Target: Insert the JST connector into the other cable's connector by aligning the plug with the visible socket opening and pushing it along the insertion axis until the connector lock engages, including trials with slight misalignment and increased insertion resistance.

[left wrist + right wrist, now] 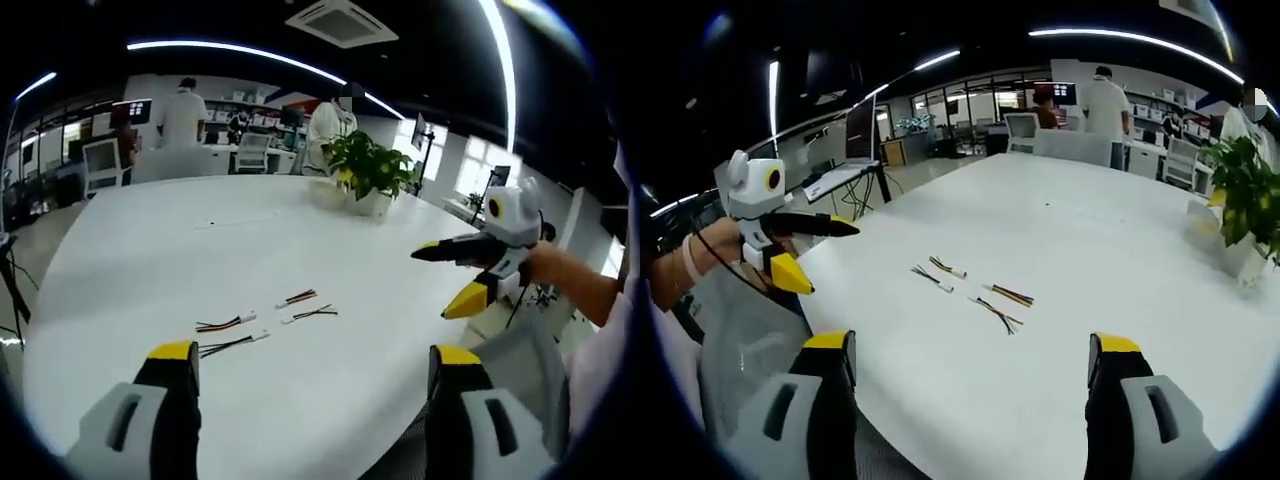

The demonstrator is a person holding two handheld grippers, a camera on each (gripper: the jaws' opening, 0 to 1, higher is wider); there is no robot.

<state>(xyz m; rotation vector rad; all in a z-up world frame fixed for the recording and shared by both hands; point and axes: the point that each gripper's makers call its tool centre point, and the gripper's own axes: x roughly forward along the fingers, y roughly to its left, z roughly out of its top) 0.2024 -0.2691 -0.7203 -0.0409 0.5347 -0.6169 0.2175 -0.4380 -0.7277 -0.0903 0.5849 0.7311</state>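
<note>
Several short wire leads with small white JST connectors lie on the white table [150, 250]: one pair [228, 333] to the left, another pair [305, 306] just right of it. In the right gripper view the same leads appear as a left pair [938, 273] and a right pair [1002, 303]. My left gripper [313, 355] hovers open over the table's near edge, short of the leads, holding nothing. My right gripper [972, 345] is also open and holds nothing. Each one appears in the other's view, held in a hand off the table's edge: right gripper [431, 284], left gripper [832, 259].
A potted green plant [370, 170] [1245, 190] stands at the far side of the table. Beyond it are desks, chairs and monitors, with people standing [182, 115] at the back. The table's near edge curves close under both grippers.
</note>
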